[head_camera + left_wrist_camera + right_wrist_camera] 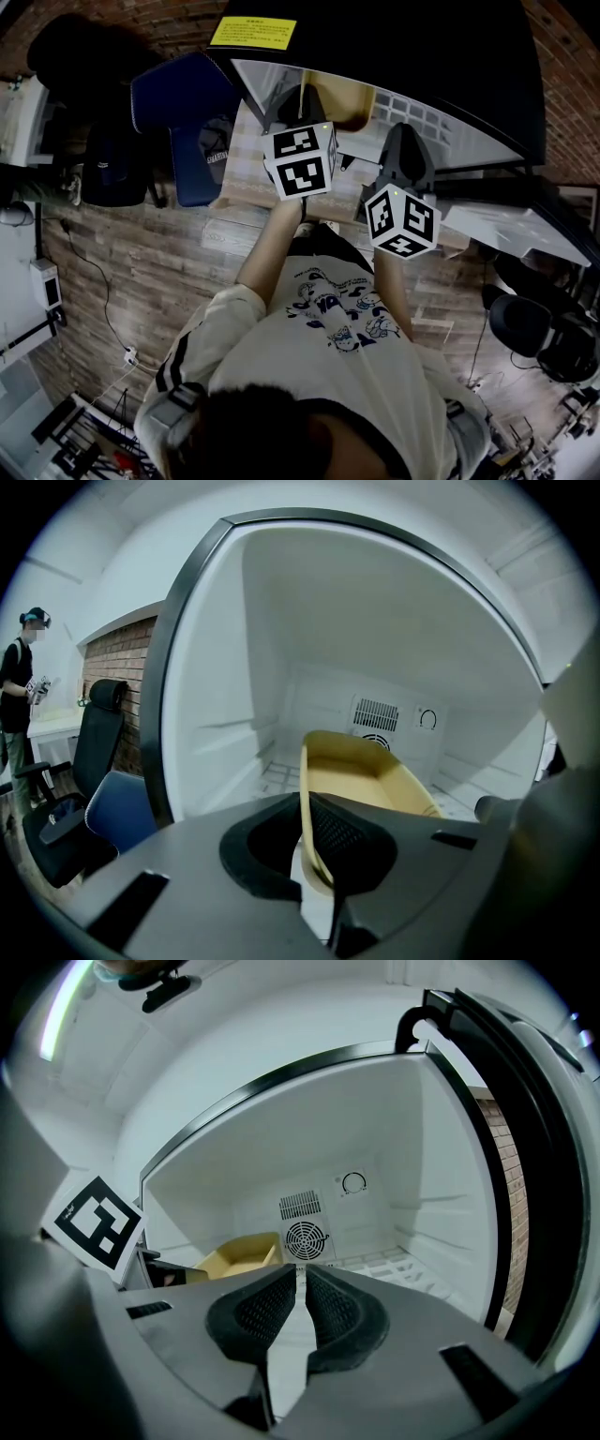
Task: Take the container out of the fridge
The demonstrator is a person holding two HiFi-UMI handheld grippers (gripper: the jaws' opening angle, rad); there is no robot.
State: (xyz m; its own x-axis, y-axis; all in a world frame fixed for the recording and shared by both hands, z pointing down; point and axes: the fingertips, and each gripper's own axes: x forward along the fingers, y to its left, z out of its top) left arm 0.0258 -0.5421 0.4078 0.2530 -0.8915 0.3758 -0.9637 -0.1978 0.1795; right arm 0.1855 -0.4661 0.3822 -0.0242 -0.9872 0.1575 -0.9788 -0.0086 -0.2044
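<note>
The left gripper has its jaws closed on the near wall of a shallow yellow container, with the rim pinched between the ribbed pads. The right gripper is beside it, its jaws brought almost together with nothing between them.

The container is low inside the open fridge, toward its left side. It sits in front of a round fan vent and a dial on the white back wall.

This looks like the grasp before removal. The next move probably calls for drawing the container straight back over the fridge's front edge, kept level because it is held by one wall only.

A yellow label on top of the fridge carries print too small to read. No brand shows. The person's shirt bears a cartoon graphic with illegible lettering.
</note>
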